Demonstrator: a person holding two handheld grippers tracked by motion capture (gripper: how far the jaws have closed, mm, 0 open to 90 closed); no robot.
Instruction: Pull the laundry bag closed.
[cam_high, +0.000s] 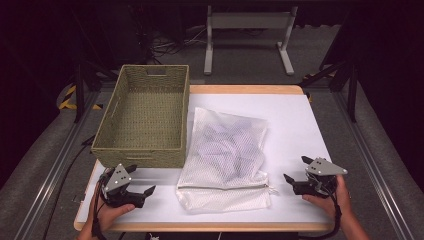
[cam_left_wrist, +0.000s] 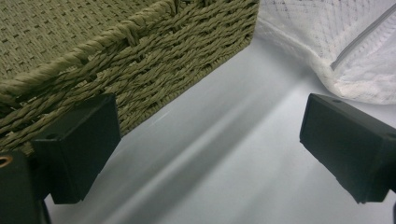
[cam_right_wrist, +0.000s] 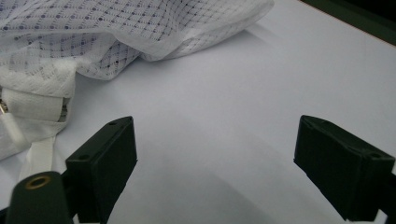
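A white mesh laundry bag (cam_high: 225, 155) lies flat in the middle of the white table (cam_high: 295, 120), its zipped end toward the near edge and its long left side just beside the woven basket (cam_high: 145, 115), which sits at about ten o'clock from the bag and reaches to the table's left and far edges. The left gripper (cam_high: 141, 186) hovers at roughly eight o'clock from the bag, near the front left corner of the table, its jaws spread wide with nothing between them; a strip of bare table separates it from the basket's near wall and from the bag's zipped corner. The right gripper (cam_high: 296, 170) sits at about four o'clock from the bag, jaws likewise wide apart and empty, with open table surface running from it to the right edge and up to the far edge at twelve o'clock. The left gripper view adds the basket's braided rim and corner (cam_left_wrist: 140, 60) close behind one jaw and the bag's hem (cam_left_wrist: 345, 60) at two o'clock. The right gripper view brings out purple-dotted cloth inside the mesh (cam_right_wrist: 93, 32) and the folded zipper end (cam_right_wrist: 32, 116) at ten o'clock, apart from the jaws.
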